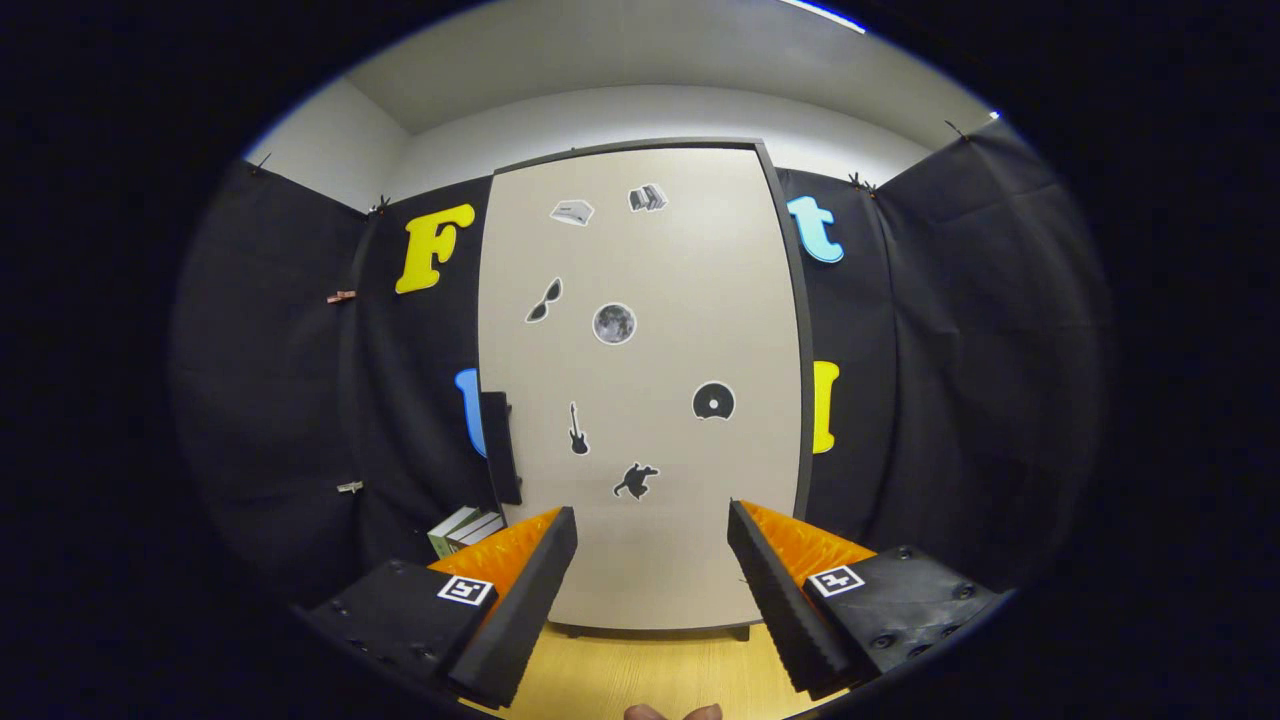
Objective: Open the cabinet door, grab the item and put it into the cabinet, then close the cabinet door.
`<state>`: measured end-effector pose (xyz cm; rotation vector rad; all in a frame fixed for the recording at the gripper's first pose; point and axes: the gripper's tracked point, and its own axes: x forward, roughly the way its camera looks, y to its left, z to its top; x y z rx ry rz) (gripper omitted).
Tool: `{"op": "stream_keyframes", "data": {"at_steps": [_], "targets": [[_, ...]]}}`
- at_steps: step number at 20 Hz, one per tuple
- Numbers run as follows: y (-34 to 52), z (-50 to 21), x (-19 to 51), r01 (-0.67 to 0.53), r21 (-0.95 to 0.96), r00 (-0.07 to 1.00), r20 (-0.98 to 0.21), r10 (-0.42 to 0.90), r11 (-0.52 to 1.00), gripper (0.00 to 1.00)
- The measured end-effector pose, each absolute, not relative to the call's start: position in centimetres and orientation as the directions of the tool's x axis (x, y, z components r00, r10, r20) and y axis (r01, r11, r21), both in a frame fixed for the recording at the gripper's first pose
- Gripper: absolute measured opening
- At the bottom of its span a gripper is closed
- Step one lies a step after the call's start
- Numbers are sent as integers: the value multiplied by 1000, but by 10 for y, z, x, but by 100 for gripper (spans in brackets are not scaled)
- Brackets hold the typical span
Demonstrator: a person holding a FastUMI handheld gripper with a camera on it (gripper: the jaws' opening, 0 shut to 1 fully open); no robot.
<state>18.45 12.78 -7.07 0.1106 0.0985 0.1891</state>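
Observation:
A tall beige cabinet (640, 400) stands straight ahead on a wooden table, its door closed and dotted with several small stickers. A dark handle (499, 447) runs along the door's left edge, a little above and left of my left finger. My gripper (652, 525) faces the door's lower part, open, with nothing between its fingers. A green and white box (464, 530) lies on the table left of the cabinet, partly hidden behind my left finger (520, 590).
Black cloth walls close in behind and on both sides of the cabinet. The wooden tabletop (640, 675) stretches from the cabinet's base toward me. A person's fingertips (672, 712) peek in below the gripper.

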Motion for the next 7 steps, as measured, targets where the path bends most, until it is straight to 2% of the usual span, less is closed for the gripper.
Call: {"op": "stream_keyframes", "data": {"at_steps": [7], "targets": [[113, -72, 178, -198, 118, 975, -82, 208, 973, 98]]}}
